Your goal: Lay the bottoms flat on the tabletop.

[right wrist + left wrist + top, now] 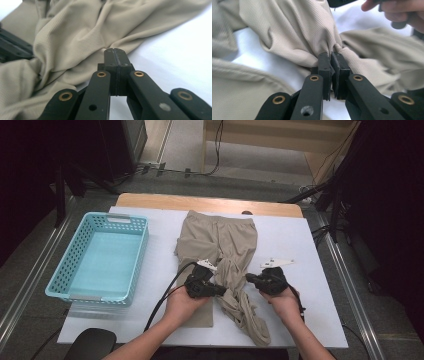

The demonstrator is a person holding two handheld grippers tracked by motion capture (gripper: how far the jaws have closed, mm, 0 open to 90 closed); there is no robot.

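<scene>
Beige trousers [220, 250] are spread on the white table [300, 250], bunched between two grippers.
Ribbed, wrinkled fabric is pinched by the left gripper [331, 60]; the right gripper [115, 53] is closed at the cloth's edge. A perforated turquoise basket [70, 265] is set apart.

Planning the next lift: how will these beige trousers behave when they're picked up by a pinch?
The beige trousers are probably floppy: cloth bunches into folds at the left gripper. Likely light, a thin knit. The twisted legs would probably hang and drag, since the right gripper sits only at the edge.

Trousers [220, 255] on table [310, 245] centre, waistband at far edge, legs toward person. Basket [100, 257] left of trousers. Left gripper [222, 290] and right gripper [248, 278] flank bunched leg.
</scene>
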